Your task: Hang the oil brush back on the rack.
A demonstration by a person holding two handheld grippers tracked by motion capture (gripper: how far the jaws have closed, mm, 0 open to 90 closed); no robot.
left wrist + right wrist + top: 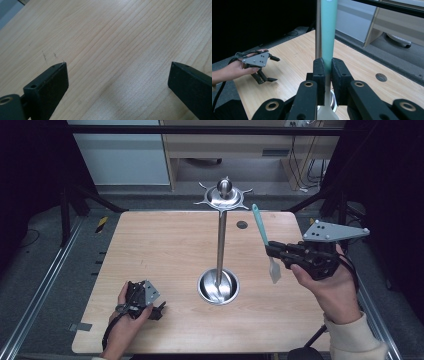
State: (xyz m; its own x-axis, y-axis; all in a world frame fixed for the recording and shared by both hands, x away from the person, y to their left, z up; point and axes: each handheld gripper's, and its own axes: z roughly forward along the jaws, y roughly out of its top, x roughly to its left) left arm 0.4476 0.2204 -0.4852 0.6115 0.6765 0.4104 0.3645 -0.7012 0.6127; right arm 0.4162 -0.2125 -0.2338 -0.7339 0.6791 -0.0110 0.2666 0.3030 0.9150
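A metal utensil stand rises from the table's middle, with a round bowl base (218,286), a thin pole (220,245) and a hooked crown (223,195). My right gripper (270,249) is shut on a spatula with a teal handle (260,225) and a pale blade (274,270) hanging down, right of the pole. In the right gripper view the jaws (327,65) clamp the teal handle (329,30) with the pole (318,30) just behind. My left gripper (159,312) rests at the front left, open (117,72) over bare wood, seen too from the right gripper's camera (275,70).
The wooden table (165,245) has a small dark round hole (242,225) near its far edge. Metal rails run along both sides. Beyond the table stand a wooden cabinet and a white panel.
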